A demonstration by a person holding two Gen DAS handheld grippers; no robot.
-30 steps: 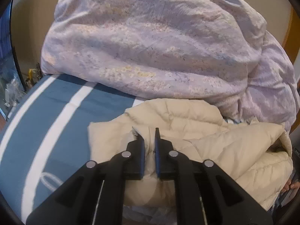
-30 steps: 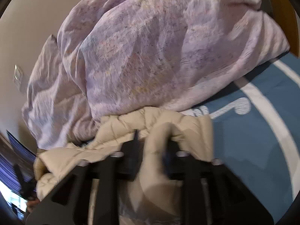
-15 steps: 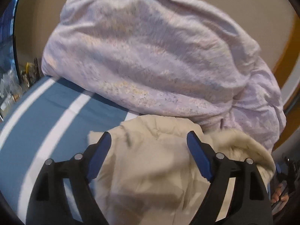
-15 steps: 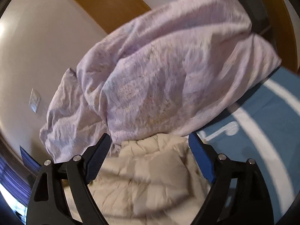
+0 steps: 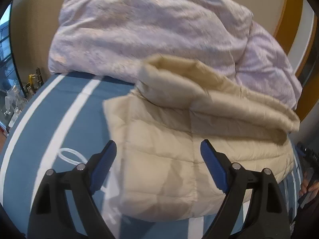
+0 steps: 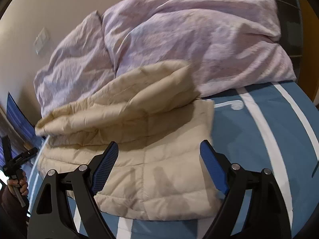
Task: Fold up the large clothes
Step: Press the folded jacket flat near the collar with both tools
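Lying folded on a blue bedspread (image 5: 65,123) with white stripes, a cream quilted jacket (image 5: 169,159) fills the middle of the left wrist view, its upper layer doubled over toward a heap of lilac bedding (image 5: 151,29) piled behind it on the bed. The left hand-held gripper (image 5: 158,153) hangs above the jacket's near half with its blue-padded jaws spread wide and opening a little further, nothing pinched between them; the fabric below lies free of the pads. At the far right edge of this view, a hand (image 5: 309,185) wrapped around dark hardware shows dimly. A beige wall and an orange-brown wooden frame stand behind the bedding, and small bottles sit on a ledge at the far left.

From the right wrist view, the same jacket (image 6: 151,169) lies flat on the bedspread (image 6: 249,139), its folded top layer rising toward the left and touching the lilac bedding (image 6: 189,39) heaped against the wall. The right hand-held gripper (image 6: 158,153) is poised over the jacket's near edge, jaws wide apart and gripping nothing, with the cream cloth visible between and beneath the two blue pads. A white printed motif marks the bedspread just beside the jacket's far right corner. At the lower left edge, a hand (image 6: 18,183) grips the handle of the other black tool, and a white wall plate shows on the beige wall above the bedding
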